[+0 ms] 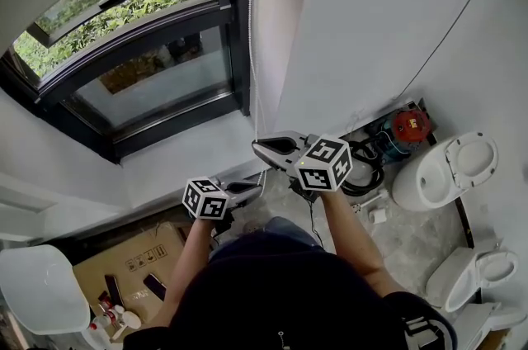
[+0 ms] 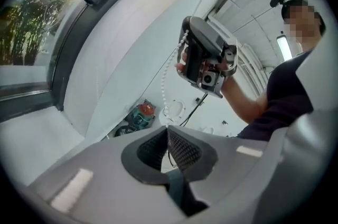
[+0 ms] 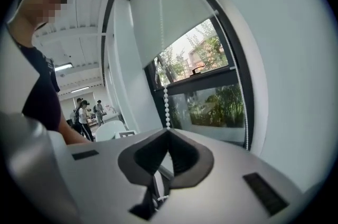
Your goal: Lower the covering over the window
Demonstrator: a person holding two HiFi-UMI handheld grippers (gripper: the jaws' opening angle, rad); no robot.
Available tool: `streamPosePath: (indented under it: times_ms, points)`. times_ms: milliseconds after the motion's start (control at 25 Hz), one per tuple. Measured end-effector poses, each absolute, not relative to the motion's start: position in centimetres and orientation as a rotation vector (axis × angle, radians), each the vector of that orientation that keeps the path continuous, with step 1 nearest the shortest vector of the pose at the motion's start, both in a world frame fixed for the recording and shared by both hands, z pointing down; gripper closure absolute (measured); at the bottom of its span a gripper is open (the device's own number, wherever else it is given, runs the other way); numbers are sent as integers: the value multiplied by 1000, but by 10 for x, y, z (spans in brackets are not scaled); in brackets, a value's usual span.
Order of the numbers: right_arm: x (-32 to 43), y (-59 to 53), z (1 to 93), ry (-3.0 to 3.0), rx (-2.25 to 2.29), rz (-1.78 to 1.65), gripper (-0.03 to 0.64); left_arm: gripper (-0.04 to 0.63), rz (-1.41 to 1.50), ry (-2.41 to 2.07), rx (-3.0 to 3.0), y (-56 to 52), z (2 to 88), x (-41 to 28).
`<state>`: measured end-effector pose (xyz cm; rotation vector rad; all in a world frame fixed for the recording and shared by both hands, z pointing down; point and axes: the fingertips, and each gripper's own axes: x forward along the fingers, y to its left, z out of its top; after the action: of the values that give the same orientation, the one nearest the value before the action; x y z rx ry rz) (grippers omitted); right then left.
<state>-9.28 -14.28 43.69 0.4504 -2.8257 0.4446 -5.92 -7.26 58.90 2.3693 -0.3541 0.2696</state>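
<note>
The roller blind hangs only part of the way down. It covers the top of the window, while the opening sash and the big pane below it are uncovered and show trees and shrubs. Its bead chain drops down the right side of the frame, beside the white wall. The right gripper is clamped on that chain, the beads running straight down into its closed jaws. Just below it, the left gripper is closed too, its tips pinching the same chain lower down. So 2 grips are set, one above the other, and I'd judge the lowering well short of done: most of the glass is left to cover, likely needing several more pulls. Off to the right a white toilet sits on the floor
</note>
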Motion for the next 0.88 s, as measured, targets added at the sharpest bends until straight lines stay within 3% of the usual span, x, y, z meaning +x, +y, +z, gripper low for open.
streamPosePath:
  times_ms: [440, 880]
  points:
    - [-95, -128, 501, -2688, 398, 566, 604, 584, 237, -360, 2373, -73, 584, -61]
    - [-90, -135, 510, -2685, 428, 607, 604, 584, 219, -352, 2398, -73, 575, -58]
